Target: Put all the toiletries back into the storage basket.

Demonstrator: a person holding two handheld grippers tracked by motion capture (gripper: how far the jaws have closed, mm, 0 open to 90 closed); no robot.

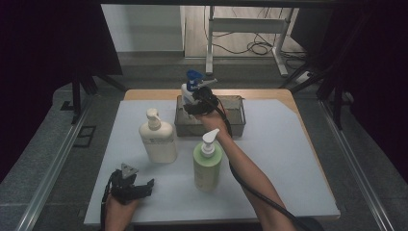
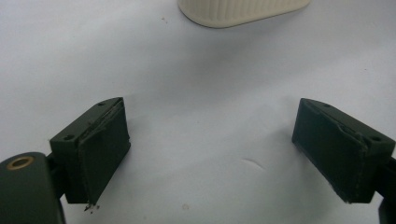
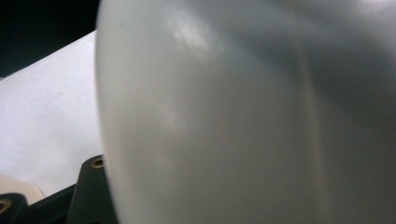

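Right tongs (image 1: 195,102) pinched the spray bottle (image 1: 191,89) above the basket (image 1: 236,117), likely to bin it; left tongs (image 2: 210,149) rested spread on the worktop (image 1: 279,159).

Dim overall: the high view shows a pale worktop (image 1: 288,159) softly lit from above, ringed by near-black surroundings, while a brighter floor glows beyond. Shadows under the bottles are faint and short. In the right gripper view a white bottle (image 3: 243,116), far too close, blurs into a soft grey mass with weak glare patches. The left gripper view is evenly lit, slightly soft.
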